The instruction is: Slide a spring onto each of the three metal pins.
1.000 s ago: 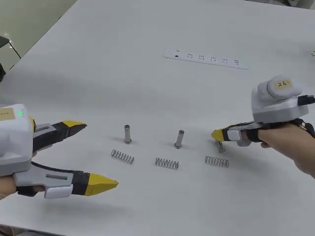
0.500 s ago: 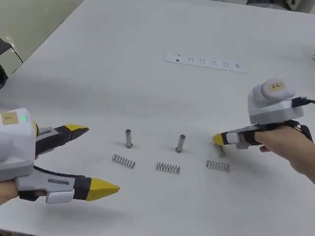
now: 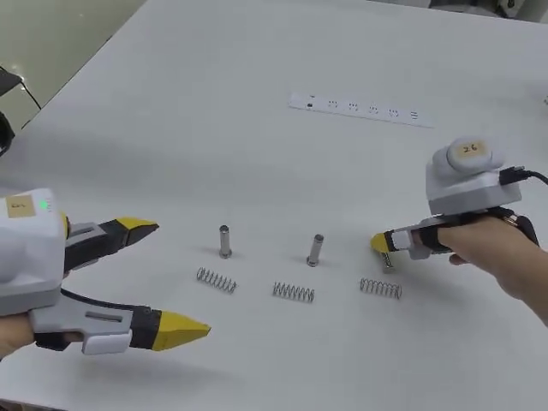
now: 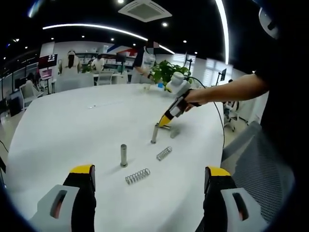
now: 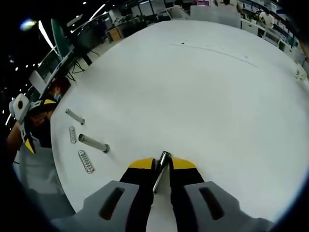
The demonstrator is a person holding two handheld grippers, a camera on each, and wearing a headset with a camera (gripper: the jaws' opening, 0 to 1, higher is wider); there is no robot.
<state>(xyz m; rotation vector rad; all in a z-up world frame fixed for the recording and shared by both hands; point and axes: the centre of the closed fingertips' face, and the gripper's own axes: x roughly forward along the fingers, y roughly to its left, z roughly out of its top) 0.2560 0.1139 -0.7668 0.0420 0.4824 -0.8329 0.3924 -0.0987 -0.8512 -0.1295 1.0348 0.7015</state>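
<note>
Two metal pins stand upright on the white table, one on the left (image 3: 225,241) and one in the middle (image 3: 315,250). A third pin (image 3: 387,260) is on the right, and my right gripper (image 3: 382,245) is shut on its upper part (image 5: 161,172). Three springs lie flat in a row just in front of the pins: left (image 3: 215,280), middle (image 3: 293,292) and right (image 3: 379,288). My left gripper (image 3: 167,276) hovers open at the near left with nothing between its fingers (image 4: 82,175). From there, two pins (image 4: 123,155) (image 4: 154,133) and the springs (image 4: 137,176) lie ahead.
A white power strip (image 3: 364,111) lies flat at the far side of the table (image 3: 257,154). A person's hand (image 3: 501,253) holds the right gripper. Office desks and people stand in the background beyond the table.
The head camera has shifted slightly. My right gripper stays shut on the right pin at the same spot. Pins, springs and left gripper have not visibly moved.
</note>
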